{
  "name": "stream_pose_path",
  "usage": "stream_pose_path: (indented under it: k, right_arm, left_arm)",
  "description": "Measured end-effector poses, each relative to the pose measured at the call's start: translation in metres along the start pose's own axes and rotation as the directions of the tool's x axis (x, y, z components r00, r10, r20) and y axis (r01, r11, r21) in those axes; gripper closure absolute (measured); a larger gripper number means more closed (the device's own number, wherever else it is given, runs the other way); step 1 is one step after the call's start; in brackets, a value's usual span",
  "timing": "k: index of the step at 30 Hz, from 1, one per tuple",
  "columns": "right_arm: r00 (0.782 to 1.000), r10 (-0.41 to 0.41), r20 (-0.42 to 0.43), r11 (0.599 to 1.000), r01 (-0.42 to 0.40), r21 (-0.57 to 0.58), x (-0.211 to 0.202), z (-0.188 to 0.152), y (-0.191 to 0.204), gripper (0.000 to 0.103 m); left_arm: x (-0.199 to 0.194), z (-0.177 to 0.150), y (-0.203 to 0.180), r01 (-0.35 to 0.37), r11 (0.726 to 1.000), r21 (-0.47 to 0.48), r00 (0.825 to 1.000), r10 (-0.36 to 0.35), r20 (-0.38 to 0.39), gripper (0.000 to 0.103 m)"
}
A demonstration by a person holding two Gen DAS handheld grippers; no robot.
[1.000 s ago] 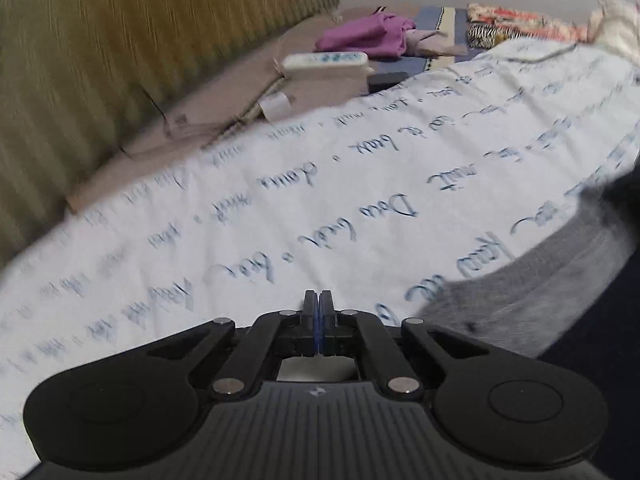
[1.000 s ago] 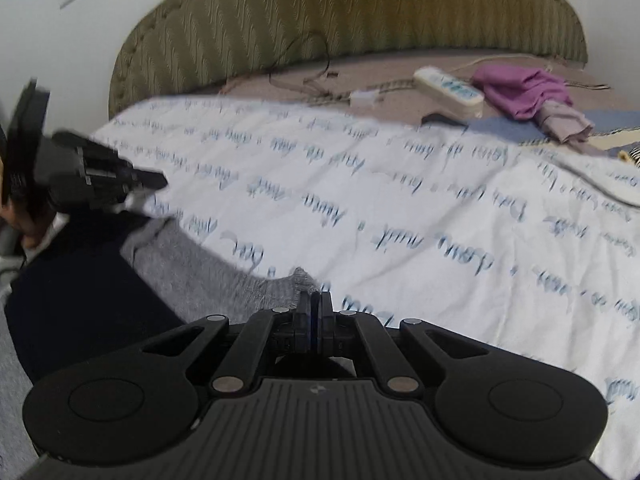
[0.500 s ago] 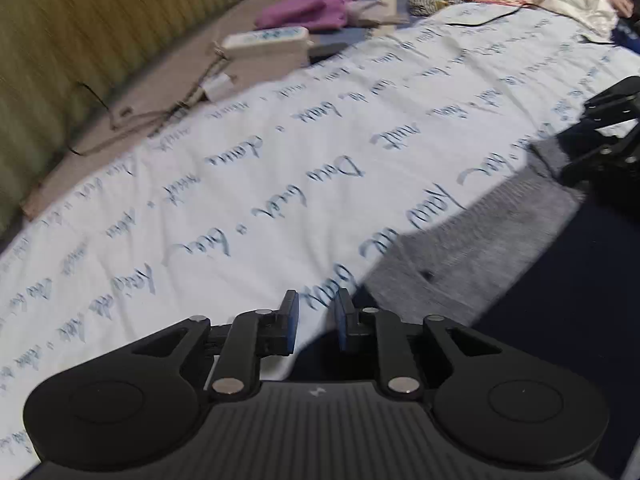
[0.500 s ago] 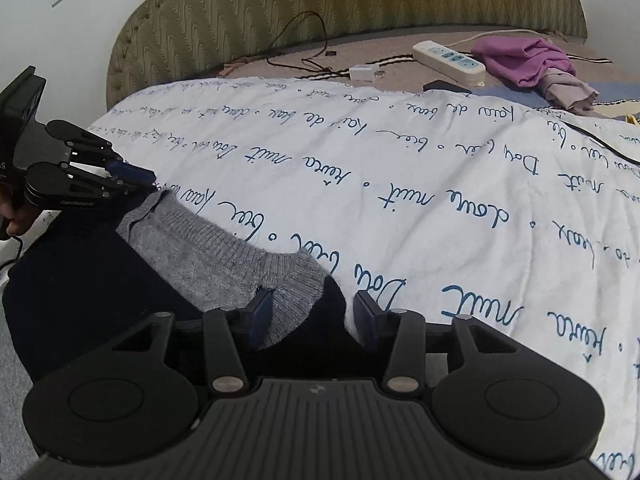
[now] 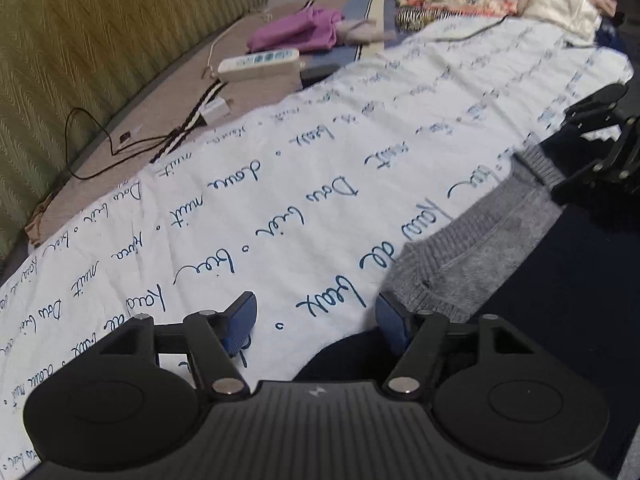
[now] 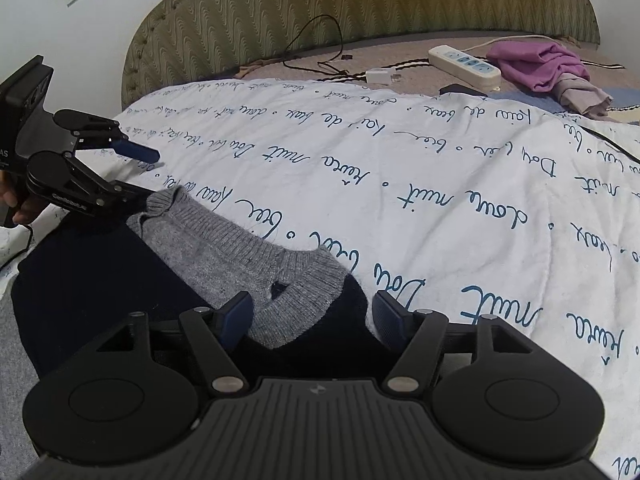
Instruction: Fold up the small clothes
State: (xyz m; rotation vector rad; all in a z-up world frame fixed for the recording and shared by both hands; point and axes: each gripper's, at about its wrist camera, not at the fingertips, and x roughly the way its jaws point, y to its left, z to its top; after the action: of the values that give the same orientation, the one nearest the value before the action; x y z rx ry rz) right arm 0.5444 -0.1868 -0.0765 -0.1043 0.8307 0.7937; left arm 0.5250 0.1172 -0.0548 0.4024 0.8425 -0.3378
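A small garment with a grey knit band and a dark navy body lies on a white bedspread with blue writing. It also shows in the right wrist view, grey band over navy cloth. My left gripper is open at the left end of the grey band, holding nothing; it also appears in the right wrist view. My right gripper is open over the band's right end, holding nothing; it also appears in the left wrist view.
At the bed's head lie a white power strip, black cables, a purple cloth and a green padded headboard. More folded clothes lie at the far end in the left wrist view.
Both grippers went from shut to wide open and let go of the garment, which now lies flat on the bedspread. Both views pulled back slightly.
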Motion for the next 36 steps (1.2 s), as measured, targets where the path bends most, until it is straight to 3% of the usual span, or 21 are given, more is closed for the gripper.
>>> stream_pose_path:
  k: [5,8,12,14,16,18,20,22,26,29,30,33,35,36]
  right_arm:
    - [1.0,0.001,0.009,1.0,-0.001,-0.009,0.0,-0.002,0.002,0.03]
    - [1.0,0.005,0.011,1.0,-0.005,-0.015,0.0,-0.003,0.002,0.028]
    - [1.0,0.019,0.015,0.999,-0.019,-0.029,0.002,-0.004,0.004,0.02]
    - [1.0,0.018,0.016,0.999,-0.018,-0.049,0.003,-0.005,0.008,0.017]
    - [1.0,0.018,0.014,0.998,-0.017,-0.056,0.004,-0.005,0.009,0.015]
    - [1.0,0.019,0.015,0.998,-0.018,-0.053,0.004,-0.004,0.009,0.015]
    - [1.0,0.021,0.017,0.998,-0.02,-0.053,0.004,-0.005,0.009,0.015]
    - [0.999,0.025,0.023,0.998,-0.023,-0.053,0.003,-0.006,0.008,0.015]
    - [0.999,0.034,0.042,0.998,-0.032,-0.05,0.003,-0.009,0.007,0.014]
    - [0.997,0.043,0.063,0.998,-0.04,-0.051,0.002,-0.013,0.006,0.012]
    - [0.996,0.047,0.073,0.998,-0.044,-0.05,0.002,-0.015,0.005,0.011]
    - [0.996,0.04,0.082,0.998,-0.036,-0.048,0.003,-0.016,0.005,0.011]
    - [0.997,0.012,0.074,0.998,-0.008,-0.056,0.003,-0.014,0.009,0.01]
    - [0.998,-0.013,0.065,0.998,0.017,-0.055,0.002,-0.012,0.012,0.011]
  left_arm:
    - [-0.006,0.001,0.005,-0.015,1.0,-0.018,0.999,0.015,0.032,0.038]
    - [-0.005,-0.002,0.008,0.04,0.998,-0.048,0.999,-0.039,0.023,0.037]
    - [-0.001,-0.007,-0.008,0.106,0.994,-0.008,0.994,-0.105,0.013,0.038]
    - [0.009,-0.008,-0.019,0.102,0.995,0.008,0.995,-0.102,-0.019,0.039]
    - [0.013,-0.007,-0.025,0.104,0.995,0.0,0.995,-0.104,-0.013,0.052]
    - [0.012,-0.002,-0.026,0.138,0.99,-0.018,0.99,-0.139,-0.005,0.086]
    - [0.014,0.001,-0.032,0.09,0.996,0.017,0.996,-0.09,-0.017,0.096]
    - [0.014,0.002,-0.033,0.061,0.998,0.019,0.998,-0.06,-0.02,0.098]
    - [0.004,0.006,-0.024,-0.005,0.999,-0.048,0.999,0.008,0.045,0.099]
    - [0.022,-0.001,-0.019,-0.035,0.995,-0.094,0.999,0.035,0.002,0.1]
    - [0.025,-0.006,-0.021,-0.057,0.992,-0.111,0.998,0.06,0.023,0.1]
    - [0.026,-0.009,-0.035,-0.11,0.989,-0.096,0.992,0.116,0.056,0.099]
    - [0.021,-0.006,-0.043,-0.147,0.987,-0.068,0.987,0.15,0.05,0.093]
    - [0.014,-0.004,-0.046,-0.158,0.986,-0.057,0.986,0.16,0.043,0.08]
